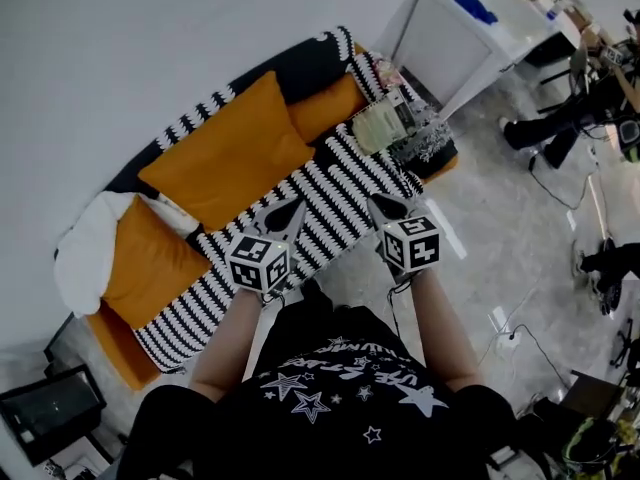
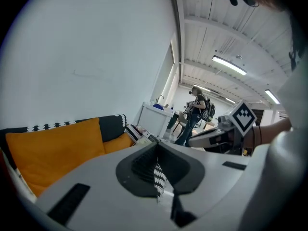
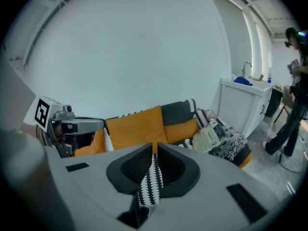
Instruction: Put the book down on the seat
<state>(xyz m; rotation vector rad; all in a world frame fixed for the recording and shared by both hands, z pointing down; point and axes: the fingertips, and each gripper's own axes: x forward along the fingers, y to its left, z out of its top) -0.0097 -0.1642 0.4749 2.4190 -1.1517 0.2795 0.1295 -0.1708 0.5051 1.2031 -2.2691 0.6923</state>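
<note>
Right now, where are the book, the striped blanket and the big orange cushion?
book [image 1: 378,125], head view, middle of its pale top face.
blanket [image 1: 345,183], head view, its striped middle.
cushion [image 1: 232,150], head view, its middle.

Bright, even light from ceiling strips [image 2: 229,65] (soft shadows); gripper views bulge, corners dark.

Blanket [image 1: 330,193] lies over the sofa [image 1: 112,356] seat, with the back cushion [image 1: 230,153] behind it against the wall. Book [image 1: 378,123] lies on the sofa's right end. Cabinet [image 1: 450,38] stands just right of that end, and a pillow [image 1: 85,253] sits on the left end.
</note>
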